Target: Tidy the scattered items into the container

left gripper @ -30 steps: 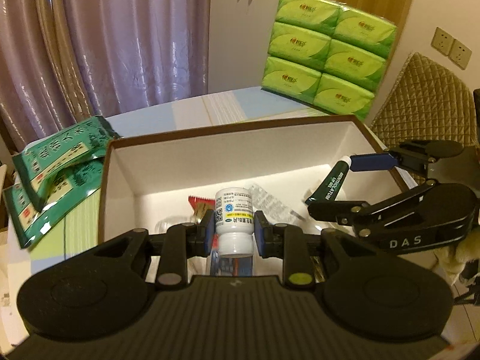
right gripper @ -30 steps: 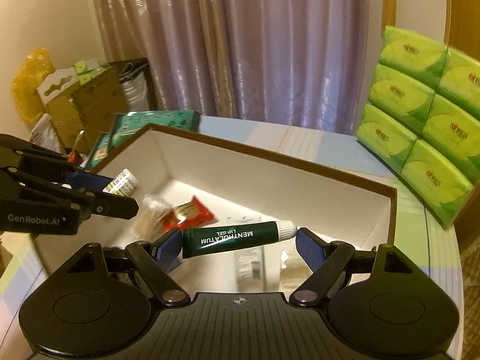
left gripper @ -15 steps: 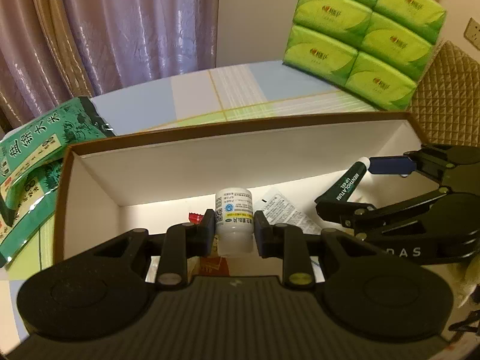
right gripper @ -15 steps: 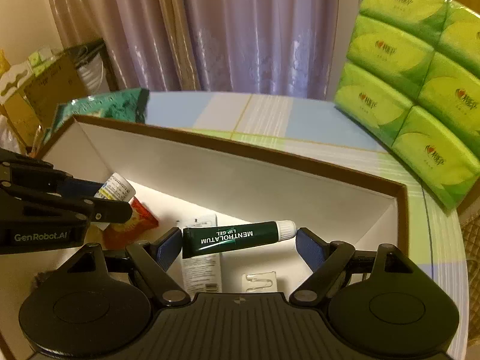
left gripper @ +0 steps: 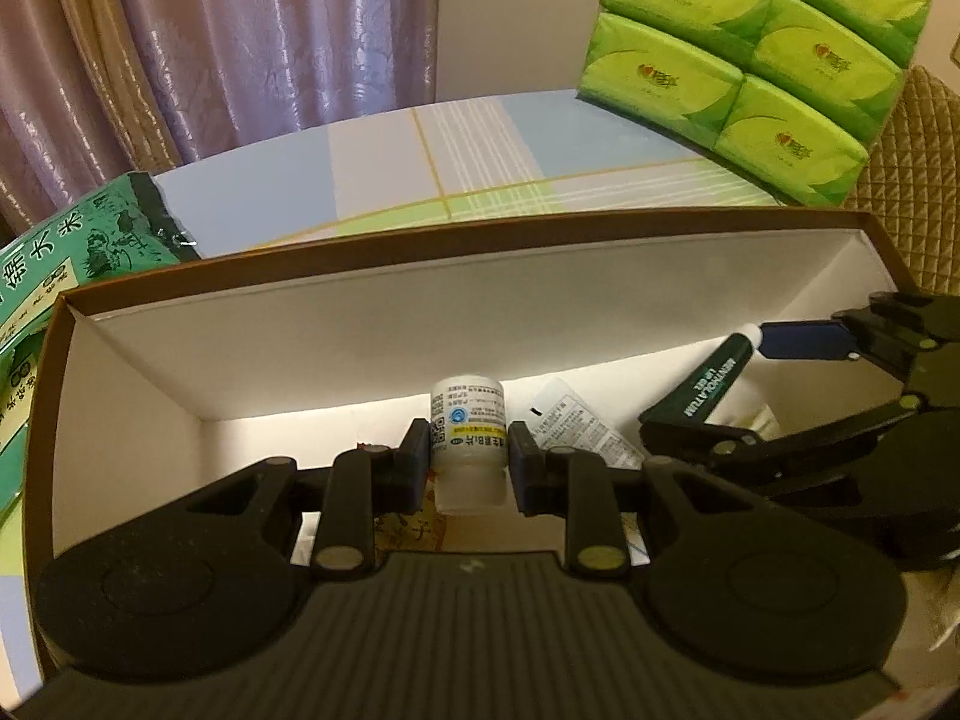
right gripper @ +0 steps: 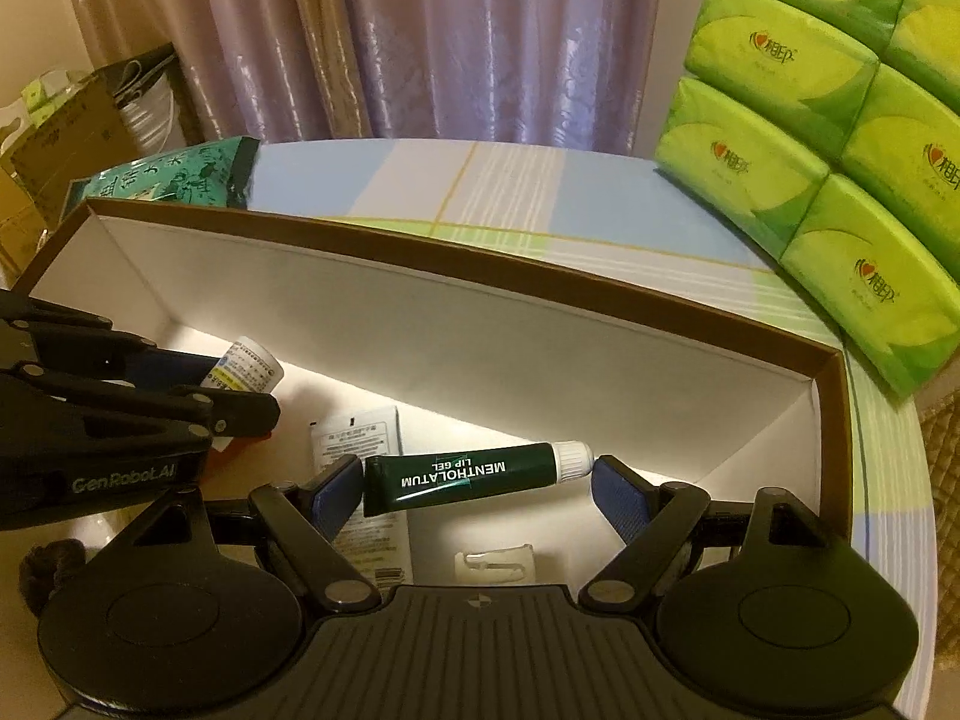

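Note:
My left gripper (left gripper: 469, 457) is shut on a small white pill bottle (left gripper: 468, 420), held upright low inside the brown-rimmed white box (left gripper: 384, 330). My right gripper (right gripper: 480, 489) is shut on a dark green lip gel tube (right gripper: 444, 476), gripped end to end between its blue pads, also down inside the box (right gripper: 480, 324). Each gripper shows in the other's view: the tube (left gripper: 714, 385) at the right, the bottle (right gripper: 249, 363) at the left. A white sachet (right gripper: 360, 438) and a clear clip (right gripper: 495, 561) lie on the box floor.
A stack of green tissue packs (right gripper: 840, 150) stands beyond the box's right end. Green rice bags (left gripper: 60, 252) lie by its left end. A quilted chair back (left gripper: 918, 180) is at the far right. Cardboard boxes (right gripper: 60, 144) stand at the left, before the curtains.
Both grippers have sunk lower and further into the box, each still holding its item. The box's far wall now fills more of both views.

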### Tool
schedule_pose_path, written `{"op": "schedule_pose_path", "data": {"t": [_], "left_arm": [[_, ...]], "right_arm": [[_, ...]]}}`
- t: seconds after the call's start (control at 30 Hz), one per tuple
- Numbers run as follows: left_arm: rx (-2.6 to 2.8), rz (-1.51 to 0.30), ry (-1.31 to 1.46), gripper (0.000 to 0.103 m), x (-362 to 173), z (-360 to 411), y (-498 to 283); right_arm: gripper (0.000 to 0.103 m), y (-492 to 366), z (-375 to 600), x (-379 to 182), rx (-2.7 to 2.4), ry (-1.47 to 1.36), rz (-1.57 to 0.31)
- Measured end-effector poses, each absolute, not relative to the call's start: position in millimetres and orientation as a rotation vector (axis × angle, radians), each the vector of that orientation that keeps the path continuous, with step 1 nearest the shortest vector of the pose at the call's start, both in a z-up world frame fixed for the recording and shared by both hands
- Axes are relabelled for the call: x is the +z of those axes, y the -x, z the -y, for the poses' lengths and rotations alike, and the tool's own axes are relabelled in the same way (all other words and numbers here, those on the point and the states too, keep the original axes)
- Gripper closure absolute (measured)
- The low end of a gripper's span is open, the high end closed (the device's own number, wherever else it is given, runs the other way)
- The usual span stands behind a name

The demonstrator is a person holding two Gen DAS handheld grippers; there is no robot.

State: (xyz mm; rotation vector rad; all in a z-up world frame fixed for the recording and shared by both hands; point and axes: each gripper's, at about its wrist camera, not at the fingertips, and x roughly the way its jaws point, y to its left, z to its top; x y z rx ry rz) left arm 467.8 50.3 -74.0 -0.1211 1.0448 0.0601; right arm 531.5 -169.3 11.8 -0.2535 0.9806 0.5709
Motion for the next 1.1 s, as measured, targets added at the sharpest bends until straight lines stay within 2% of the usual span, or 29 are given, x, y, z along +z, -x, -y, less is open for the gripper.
{"op": "schedule_pose_path", "data": {"t": [0.03, 0.1, 0.23, 0.53, 0.8, 1.1], "left_arm": [[0.064, -1.046, 0.128, 0.08, -74.5, -51.0, -468.6], [0.064, -1.049, 0.145, 0.07, -75.1, -52.9, -469.9], [0.073, -1.05, 0.139, 0.066, -73.3, -53.9, -468.0], [0.062, -1.033, 0.106, 0.048, -54.0, -49.5, -442.6], [0.074, -0.954, 0.052, 0.025, -18.5, -36.6, -400.7], [0.115, -0.879, 0.064, 0.017, 14.2, -31.6, -342.6]], "right_arm": [[0.023, -531.3, 169.1, 11.8, 0.569, 0.255, -0.981], [0.023, -529.4, 168.9, 12.9, 0.577, 0.255, -0.976], [0.016, -526.1, 168.8, 14.9, 0.588, 0.258, -0.973], [0.009, -499.6, 174.5, 28.3, 0.657, 0.265, -0.933], [0.002, -456.7, 193.4, 55.1, 0.666, 0.214, -0.836], [0.002, -410.1, 227.8, 79.9, 0.585, 0.093, -0.76]]}}
